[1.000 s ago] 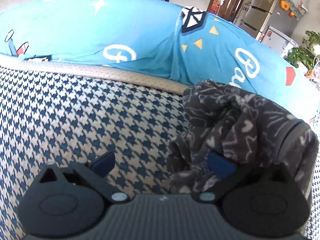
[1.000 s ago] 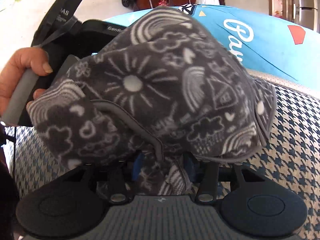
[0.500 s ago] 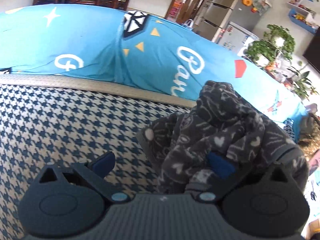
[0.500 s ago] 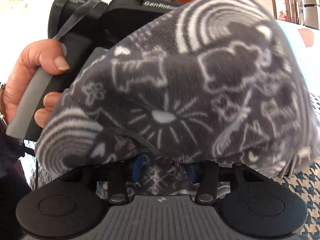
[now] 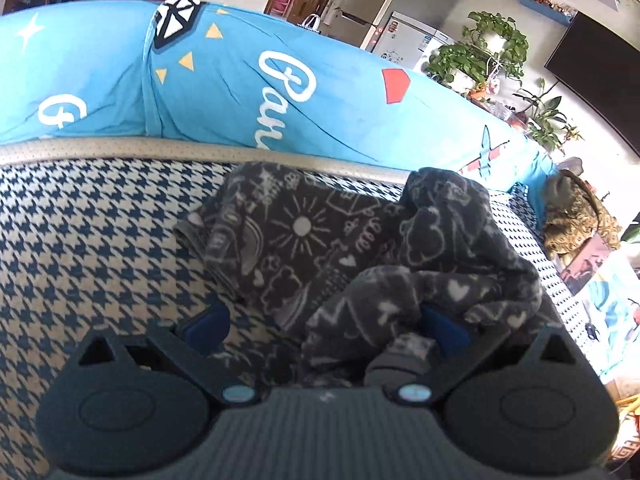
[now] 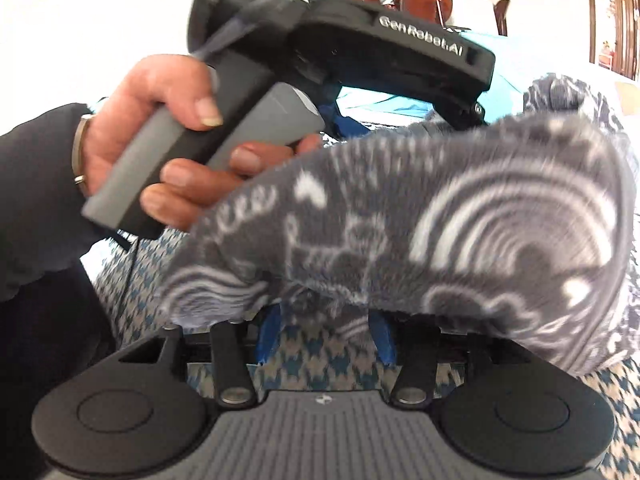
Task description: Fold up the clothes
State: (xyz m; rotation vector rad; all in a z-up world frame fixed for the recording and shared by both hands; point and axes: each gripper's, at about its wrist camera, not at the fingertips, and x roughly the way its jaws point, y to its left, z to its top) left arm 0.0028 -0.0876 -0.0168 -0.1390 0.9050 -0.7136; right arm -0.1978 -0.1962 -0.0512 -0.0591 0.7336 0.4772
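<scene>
In the left wrist view, the left gripper [image 5: 324,322] has its two blue fingers spread wide. The left finger [image 5: 206,322] is bare, with only the houndstooth cushion [image 5: 92,232] beyond and below it. Between the fingers and ahead of them lies the grey fleece garment [image 5: 304,240], partly flat on the cushion with a sun motif facing up. Toward the right finger [image 5: 440,326] the fleece rises into a bunched fold that drapes over that finger; no pad presses the cloth against the other. Beyond the fingertips, past the cushion's pale edge, a blue printed cover [image 5: 224,80] runs across the frame. Far right of the fingers sit potted plants [image 5: 484,52] and a steel refrigerator [image 5: 384,8].

In the right wrist view, a person's hand [image 6: 168,140] at far left grips the handle of the left gripper, which reaches across above the fingers. The right gripper [image 6: 326,336] shows both blue fingers partly apart, with houndstooth fabric visible in the gap near their base. Its jaws have just been opening. The garment hangs over the fingertips; whether the pads press it cannot be determined.
</scene>
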